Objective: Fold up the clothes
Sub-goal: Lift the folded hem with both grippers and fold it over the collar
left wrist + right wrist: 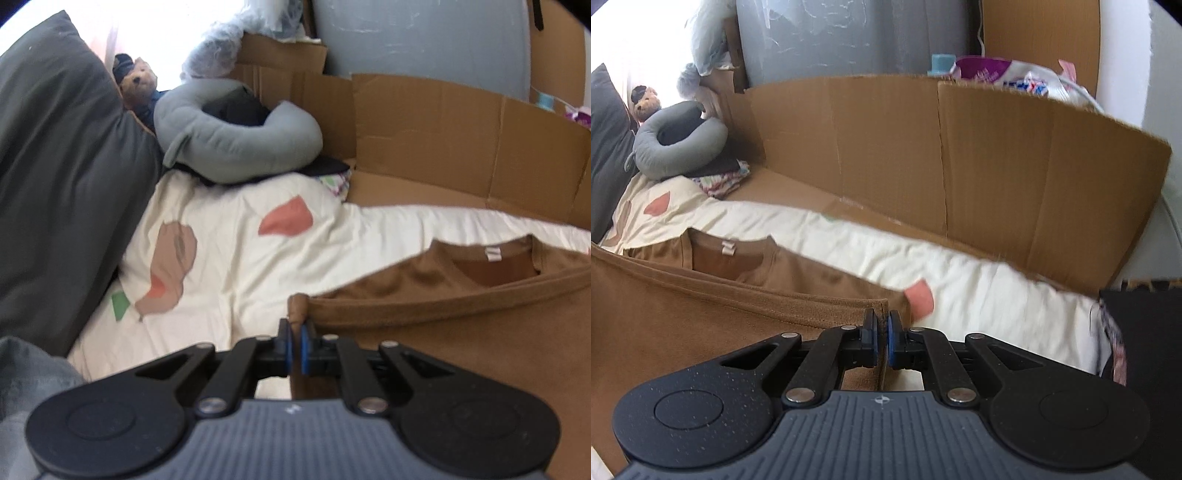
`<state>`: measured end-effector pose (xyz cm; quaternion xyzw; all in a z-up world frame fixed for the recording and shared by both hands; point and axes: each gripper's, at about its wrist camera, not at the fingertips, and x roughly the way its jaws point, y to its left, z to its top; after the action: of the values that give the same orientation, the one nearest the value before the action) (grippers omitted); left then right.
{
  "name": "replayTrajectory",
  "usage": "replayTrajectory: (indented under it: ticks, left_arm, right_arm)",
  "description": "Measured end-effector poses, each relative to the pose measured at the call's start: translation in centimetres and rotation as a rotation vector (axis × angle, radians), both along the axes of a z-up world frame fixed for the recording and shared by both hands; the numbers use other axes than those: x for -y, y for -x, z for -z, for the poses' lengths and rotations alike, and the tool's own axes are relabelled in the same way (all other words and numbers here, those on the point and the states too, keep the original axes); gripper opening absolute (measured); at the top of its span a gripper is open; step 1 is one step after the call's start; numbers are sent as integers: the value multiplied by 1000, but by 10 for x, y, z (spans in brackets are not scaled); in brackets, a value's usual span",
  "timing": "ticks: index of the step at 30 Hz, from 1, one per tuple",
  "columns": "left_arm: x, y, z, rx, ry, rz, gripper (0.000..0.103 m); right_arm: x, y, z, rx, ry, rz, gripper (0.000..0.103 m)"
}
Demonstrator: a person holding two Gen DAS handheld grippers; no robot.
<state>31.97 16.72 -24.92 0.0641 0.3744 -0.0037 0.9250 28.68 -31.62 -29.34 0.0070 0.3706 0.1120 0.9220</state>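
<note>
Left tool [295, 341]: blue pads pressed almost together, pinching a bunched corner of the brown T-shirt [461, 325]; a nub of brown cloth stands up just above the pads.
Right tool [881, 338]: pads likewise drawn together, pinching the hem corner at the shirt's other end [701, 332]; brown cloth shows in the narrow slot between them.
Brown T-shirt: lies on the bed, its near hem lifted into a raised band running between the two tools; neckline with a small white label [492, 254] faces up beyond that band.
Bed cover [240, 266]: cream with pink, tan and green patches; bare stretch lies left of the shirt in the left wrist view and right of it in the right wrist view.
Left edge: a dark grey pillow [62, 177] rises along the bed's side, close to the bare stretch.
Far edge: a flattened cardboard sheet [960, 155] stands as a wall behind the bed, its lower flap lying on the cover.
Far corner: a grey ring-shaped cushion [236, 147] rests on dark folded cloth, with a teddy bear [138, 85] behind it.
Behind the cardboard: a white and purple plastic package [1008, 75]; its contents cannot be told.
Right edge: a dark object [1145, 354] beside the cover, blurred.
</note>
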Motion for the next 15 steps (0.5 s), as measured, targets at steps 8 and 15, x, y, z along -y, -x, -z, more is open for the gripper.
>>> replayTrajectory:
  ticks: [8,15]
  left_arm:
    - [0,-32,-4,18,-10,17,5]
    - [1,-57,10,-10,-22,23,5]
  right_arm:
    - [2,-28,-5,9,4,9,4]
    - [2,-54,6,-34,-5,21,4]
